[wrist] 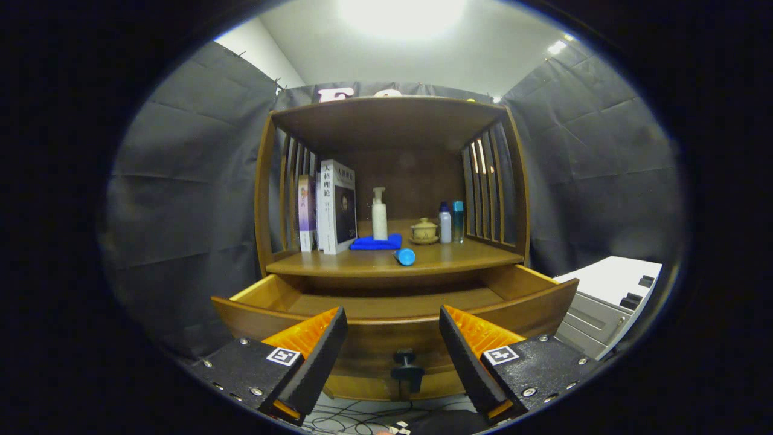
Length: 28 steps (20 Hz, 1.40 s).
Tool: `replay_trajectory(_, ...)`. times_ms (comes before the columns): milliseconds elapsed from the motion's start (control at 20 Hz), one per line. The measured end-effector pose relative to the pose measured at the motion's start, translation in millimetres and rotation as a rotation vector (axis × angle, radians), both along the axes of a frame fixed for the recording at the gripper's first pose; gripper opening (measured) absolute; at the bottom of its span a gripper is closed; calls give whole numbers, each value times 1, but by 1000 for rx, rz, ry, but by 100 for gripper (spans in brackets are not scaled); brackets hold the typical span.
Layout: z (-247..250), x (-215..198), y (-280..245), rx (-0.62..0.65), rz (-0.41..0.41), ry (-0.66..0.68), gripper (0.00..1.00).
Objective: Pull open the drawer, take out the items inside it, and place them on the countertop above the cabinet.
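Observation:
A wooden cabinet stands ahead with its drawer pulled open toward me; the drawer's inside looks bare wood from this angle. Its dark knob sits on the curved front panel, between my fingers. On the countertop above the drawer lie a blue cylinder near the front edge and a folded blue cloth behind it. My gripper is open, holding nothing, its fingertips just in front of the drawer's front panel.
On the countertop also stand books at the left, a white pump bottle on the cloth, a small lidded cup and two small bottles. A white unit stands to the right. Cables lie on the floor.

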<state>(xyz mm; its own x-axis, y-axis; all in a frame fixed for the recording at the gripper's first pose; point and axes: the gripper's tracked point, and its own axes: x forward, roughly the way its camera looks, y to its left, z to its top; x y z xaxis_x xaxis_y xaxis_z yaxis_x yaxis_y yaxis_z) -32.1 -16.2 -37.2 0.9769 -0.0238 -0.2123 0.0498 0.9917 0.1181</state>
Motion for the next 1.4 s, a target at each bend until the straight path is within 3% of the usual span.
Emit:
replay_trajectory(500,-77,9,4,-39,89,109,94)
replay_trajectory(1400,-69,43,2,-48,68,54,94)
